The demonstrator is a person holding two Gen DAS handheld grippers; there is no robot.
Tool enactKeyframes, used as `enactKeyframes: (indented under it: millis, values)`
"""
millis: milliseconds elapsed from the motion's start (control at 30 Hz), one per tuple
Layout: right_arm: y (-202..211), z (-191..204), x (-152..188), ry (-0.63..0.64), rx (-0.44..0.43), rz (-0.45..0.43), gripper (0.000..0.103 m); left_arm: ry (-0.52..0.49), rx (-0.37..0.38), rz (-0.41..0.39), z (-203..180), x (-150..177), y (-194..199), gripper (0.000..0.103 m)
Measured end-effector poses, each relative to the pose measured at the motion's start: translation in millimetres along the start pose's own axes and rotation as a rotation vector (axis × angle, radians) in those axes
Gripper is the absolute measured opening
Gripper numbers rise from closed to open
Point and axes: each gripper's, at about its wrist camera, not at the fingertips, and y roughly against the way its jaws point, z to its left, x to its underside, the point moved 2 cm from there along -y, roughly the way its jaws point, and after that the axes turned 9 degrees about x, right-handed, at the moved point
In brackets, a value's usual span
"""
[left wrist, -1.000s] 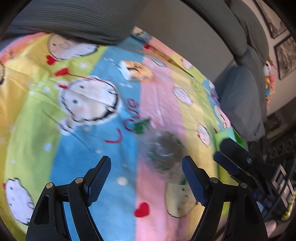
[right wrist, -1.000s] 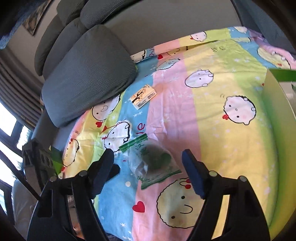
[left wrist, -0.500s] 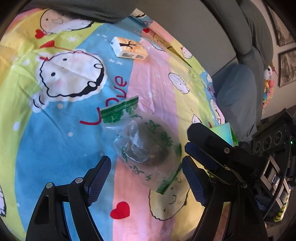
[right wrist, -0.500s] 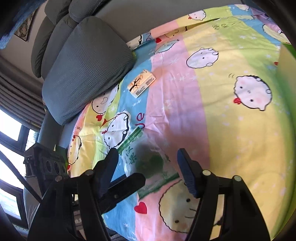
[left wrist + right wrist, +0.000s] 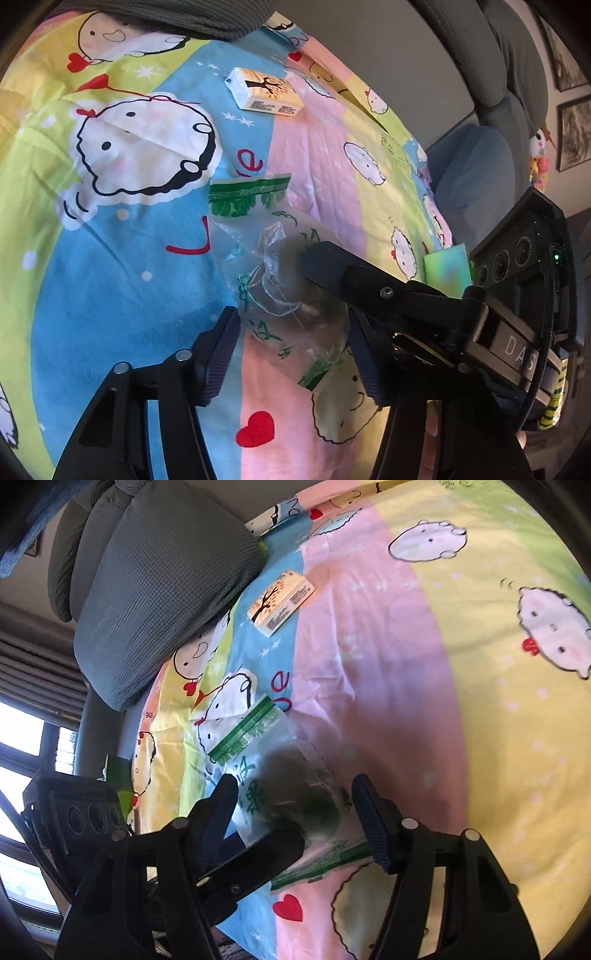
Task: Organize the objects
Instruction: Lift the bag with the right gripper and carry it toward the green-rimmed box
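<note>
Since both the left hand-held gripper and right hand-held gripper sit spread around the same crinkly plastic bag on the bed sheet, they could easily bump fingers or pinch only slippery film.

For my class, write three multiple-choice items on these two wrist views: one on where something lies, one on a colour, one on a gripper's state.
1. Where does the small orange box lie?
A. Beyond the bag, near the grey cushion
B. Inside the bag
C. Between the right gripper's fingers

2. What colour is the printing on the clear plastic bag?
A. Red
B. Green
C. Purple

3. How is the left gripper?
A. Shut on the box
B. Out of view
C. Open, fingers either side of the bag

Answers: 1 A, it sits far up the bedsheet; 2 B, green band and characters; 3 C, gaps show beside both pads.
</note>
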Motion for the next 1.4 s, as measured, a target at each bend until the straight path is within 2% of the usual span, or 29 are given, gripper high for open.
enactKeyframes:
  millis: [267,867,1400]
  values:
    - [3.2,6.8,2.0,0.006,-0.022,-0.022,0.056,-0.068,-0.015,-0.04,-11.3,-0.1,8.9,0.051]
    - [55.1,41.7,9.9,0.081,-0.085,-0.207,0.054,-0.263,0.021,-0.209,-51.3,-1.9,57.2,0.051]
    - [106.4,53.2,21.9,0.118,-0.105,-0.352,0.054,-0.401,0.063,-0.297,-89.8,8.5,79.9,0.051]
